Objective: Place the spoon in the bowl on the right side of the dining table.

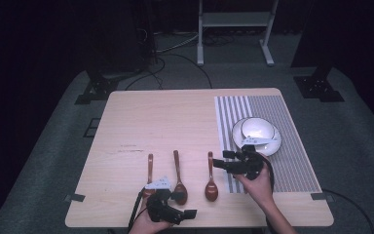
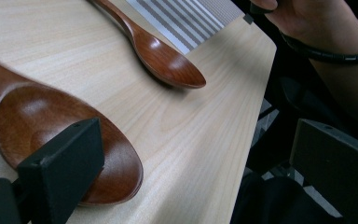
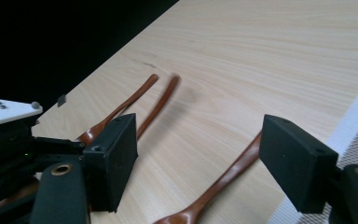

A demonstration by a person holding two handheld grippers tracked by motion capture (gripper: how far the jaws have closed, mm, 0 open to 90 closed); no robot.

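My left tool (image 1: 179, 205) sits at the near edge of the surface (image 1: 175, 122), jaws spread wide and gripping nothing, one jaw over the bowl of the middle spoon (image 1: 178, 178). These wooden spoons look light, stiff and smoothly lacquered, so likely slick; I'd pinch the slim handle near its middle rather than the rounded bowl. Further right, my right tool (image 1: 226, 160) hangs open and empty over the handle of the right spoon (image 1: 211, 181), just beside the striped mat (image 1: 292, 146).

Both tools gape: left tool (image 1: 187, 204) low near the person, right tool (image 1: 219, 159) farther forward.
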